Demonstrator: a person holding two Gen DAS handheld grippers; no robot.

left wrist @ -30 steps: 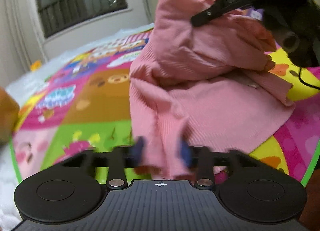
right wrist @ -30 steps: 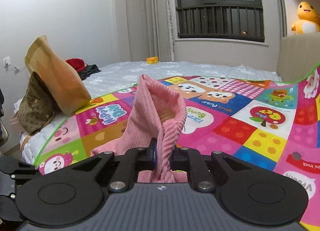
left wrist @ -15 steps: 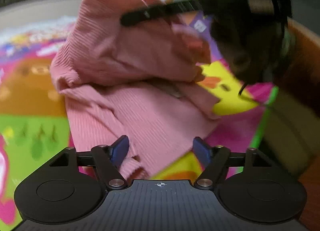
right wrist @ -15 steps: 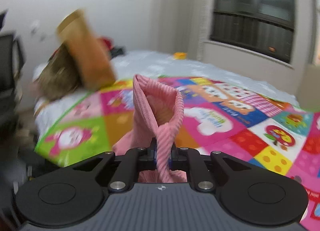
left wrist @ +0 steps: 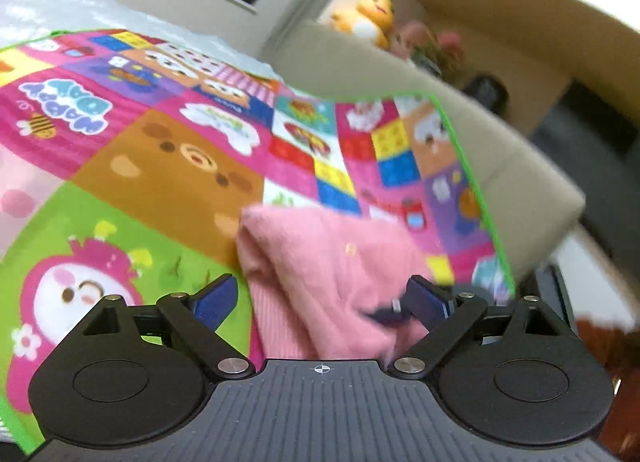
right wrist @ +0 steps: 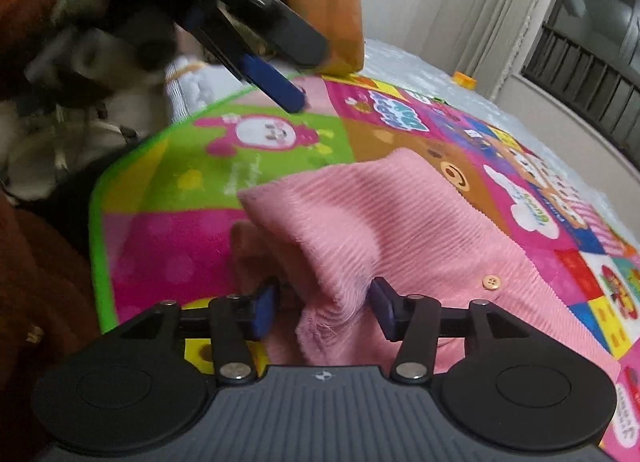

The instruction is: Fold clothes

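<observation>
A pink ribbed garment (left wrist: 320, 254) lies bunched on the colourful play mat (left wrist: 160, 166). My left gripper (left wrist: 320, 302) is open, its blue pads wide apart on either side of the cloth and not pinching it. In the right wrist view the pink ribbed garment (right wrist: 400, 214) forms a folded heap with a small button (right wrist: 490, 283) showing. My right gripper (right wrist: 322, 310) is open too, with a fold of cloth loose between its pads. The left gripper (right wrist: 308, 76) hovers above the play mat (right wrist: 280, 134) at upper left, apart from the garment.
A brown paper bag (right wrist: 320, 2) stands at the mat's far corner. A beige padded edge (left wrist: 500, 150) borders the mat, with plush toys (left wrist: 368, 18) behind it. A person's rust-coloured sleeve (right wrist: 40, 282) is at the left. A white bed cover (right wrist: 440, 74) lies beyond the mat.
Both grippers let go of the pink garment and opened. The garment dropped from its raised hold into a heap on the mat, and both views swung round.
</observation>
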